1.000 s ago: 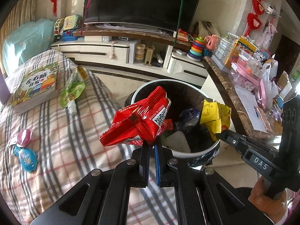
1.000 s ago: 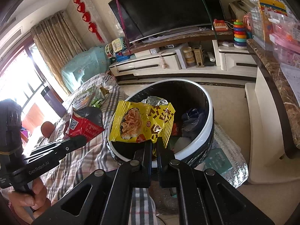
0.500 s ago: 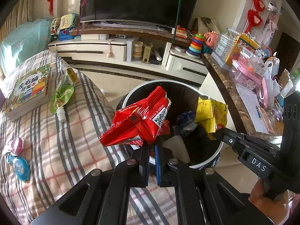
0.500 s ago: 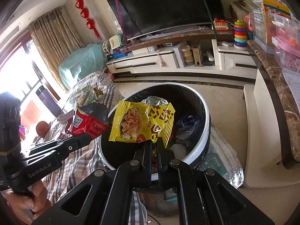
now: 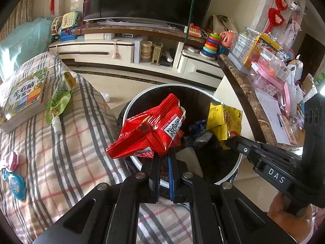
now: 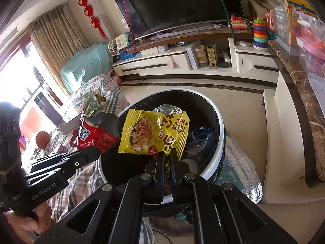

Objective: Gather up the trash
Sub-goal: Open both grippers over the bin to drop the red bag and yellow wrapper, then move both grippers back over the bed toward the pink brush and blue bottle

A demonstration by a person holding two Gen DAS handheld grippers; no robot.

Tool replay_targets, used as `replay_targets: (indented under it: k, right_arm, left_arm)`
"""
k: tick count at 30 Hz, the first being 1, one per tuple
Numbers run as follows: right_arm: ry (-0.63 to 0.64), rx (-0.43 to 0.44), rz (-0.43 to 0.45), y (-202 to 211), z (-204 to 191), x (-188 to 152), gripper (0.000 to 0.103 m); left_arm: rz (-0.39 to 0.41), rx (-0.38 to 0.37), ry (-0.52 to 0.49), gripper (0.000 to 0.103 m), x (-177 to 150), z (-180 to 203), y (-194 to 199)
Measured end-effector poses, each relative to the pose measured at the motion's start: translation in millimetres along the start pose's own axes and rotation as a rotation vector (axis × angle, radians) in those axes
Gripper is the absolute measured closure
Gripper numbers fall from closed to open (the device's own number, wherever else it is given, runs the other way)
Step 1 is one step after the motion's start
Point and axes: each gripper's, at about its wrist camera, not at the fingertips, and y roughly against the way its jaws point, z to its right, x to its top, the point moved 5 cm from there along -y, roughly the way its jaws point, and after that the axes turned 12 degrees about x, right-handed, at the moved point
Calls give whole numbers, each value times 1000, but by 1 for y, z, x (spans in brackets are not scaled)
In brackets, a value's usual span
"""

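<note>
My left gripper [image 5: 163, 157] is shut on a red snack wrapper [image 5: 148, 129] and holds it over the near left rim of the round black trash bin [image 5: 236, 169]. My right gripper [image 6: 167, 156] is shut on a yellow noodle packet [image 6: 154, 133] and holds it above the bin's opening [image 6: 220, 142]. The bin holds several pieces of trash. In the left wrist view the yellow packet [image 5: 224, 122] hangs over the bin's right side. In the right wrist view the red wrapper [image 6: 93, 136] shows at left.
A plaid-covered surface [image 5: 61, 152] lies left of the bin with a green pouch [image 5: 59, 99], a children's book [image 5: 24, 95] and small candy wrappers [image 5: 12, 172]. A marble counter [image 5: 247, 103] with toys and boxes stands on the right. A TV cabinet [image 5: 126, 48] is behind.
Both grippers have moved forward, closer over the bin, each still holding its wrapper. The plaid surface has slid left and back in the left wrist view.
</note>
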Motion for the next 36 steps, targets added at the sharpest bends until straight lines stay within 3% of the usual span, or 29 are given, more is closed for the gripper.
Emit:
replay_targets:
  k: [2,4,6,8,10,12,14,16,19,25,36]
  right_arm:
    - [-2,-2,1,-1,1,1,96]
    - [1,-9,3,-1,2,2,94]
    - [-4,-11,0,-2,3,2,90]
    - [-9,-12,-1,-2,5,2,76]
    - [-17,-3,10,1,6,2,54]
    - [-20,6,21,4,5,2,51]
    - [-24,20,30,6,3,2,41]
    - [-27,38,45,10,-2,1,21]
    - [-13,47,73,17,-12,0,12]
    - [12,79,83,19,-37,-9,8]
    - [84,144,18,-9,-96,-32,8]
  left_arm:
    - [-8,11,-4,85,1,0,-2]
    - [0,25,-2,57,1,0,-1]
    - [15,35,-1,49,2,0,2]
    - [19,41,1,49,-1,-2,5]
    - [17,41,8,44,-5,-5,6]
    - [16,49,20,42,-12,-13,9]
    - [13,60,29,40,-19,-20,13]
    - [11,71,46,38,-27,-30,19]
    - [9,90,83,36,-42,-47,27]
    - [-13,114,178,36,-71,-87,44]
    - [-12,180,300,36,-115,-149,81]
